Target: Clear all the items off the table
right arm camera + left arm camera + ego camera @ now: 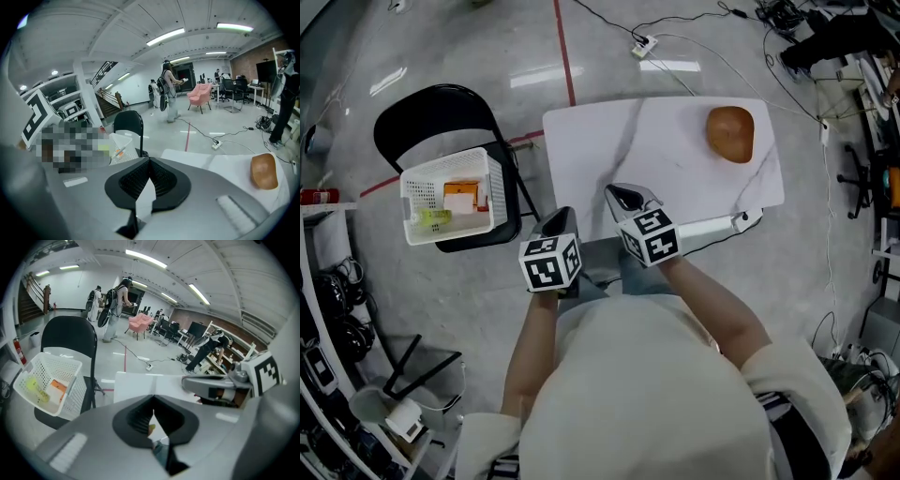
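Observation:
A brown rounded bowl-like item (730,133) lies at the far right of the white table (591,150); it also shows in the right gripper view (264,171). My left gripper (556,225) hovers off the table's near left corner, shut with nothing held (153,400). My right gripper (628,198) is over the table's near edge, also shut and holding nothing (149,162). The brown item is far from both. A white mesh basket (450,195) with an orange and a yellow item sits on a black folding chair (431,117) left of the table.
A red floor line (567,56) and cables with a power strip (644,43) lie beyond the table. A white bar (712,226) runs along the table's near right edge. Shelves and clutter line the left side; people stand far back in the room.

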The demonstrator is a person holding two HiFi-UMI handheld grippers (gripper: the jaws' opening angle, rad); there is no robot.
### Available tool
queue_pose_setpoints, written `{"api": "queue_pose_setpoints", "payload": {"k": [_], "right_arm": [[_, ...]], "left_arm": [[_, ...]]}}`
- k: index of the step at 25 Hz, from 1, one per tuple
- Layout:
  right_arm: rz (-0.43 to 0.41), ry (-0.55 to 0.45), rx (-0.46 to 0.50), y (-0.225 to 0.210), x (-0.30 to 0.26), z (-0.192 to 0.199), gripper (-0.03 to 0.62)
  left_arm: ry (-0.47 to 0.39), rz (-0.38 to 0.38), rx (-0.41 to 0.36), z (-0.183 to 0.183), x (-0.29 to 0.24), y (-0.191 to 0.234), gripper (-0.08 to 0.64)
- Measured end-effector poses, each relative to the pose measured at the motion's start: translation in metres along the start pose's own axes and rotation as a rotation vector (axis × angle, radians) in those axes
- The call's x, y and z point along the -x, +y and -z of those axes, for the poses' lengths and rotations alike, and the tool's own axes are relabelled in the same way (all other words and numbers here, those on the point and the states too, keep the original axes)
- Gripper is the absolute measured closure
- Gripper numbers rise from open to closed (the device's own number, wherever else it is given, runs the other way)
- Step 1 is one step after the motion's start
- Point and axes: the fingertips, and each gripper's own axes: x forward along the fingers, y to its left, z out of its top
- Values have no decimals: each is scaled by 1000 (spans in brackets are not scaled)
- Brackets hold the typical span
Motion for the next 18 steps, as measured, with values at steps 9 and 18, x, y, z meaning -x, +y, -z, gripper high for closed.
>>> {"api": "queue_pose_setpoints", "payload": {"k": [9,18], "right_arm": [[99,-5,-93,-100,31,22,594],[209,-21,-179,-198,85,49,594]], "left_arm": [[57,56,-74,-9,-61,-69,552],[75,106,-161,-22,-118,-154,551]]}}
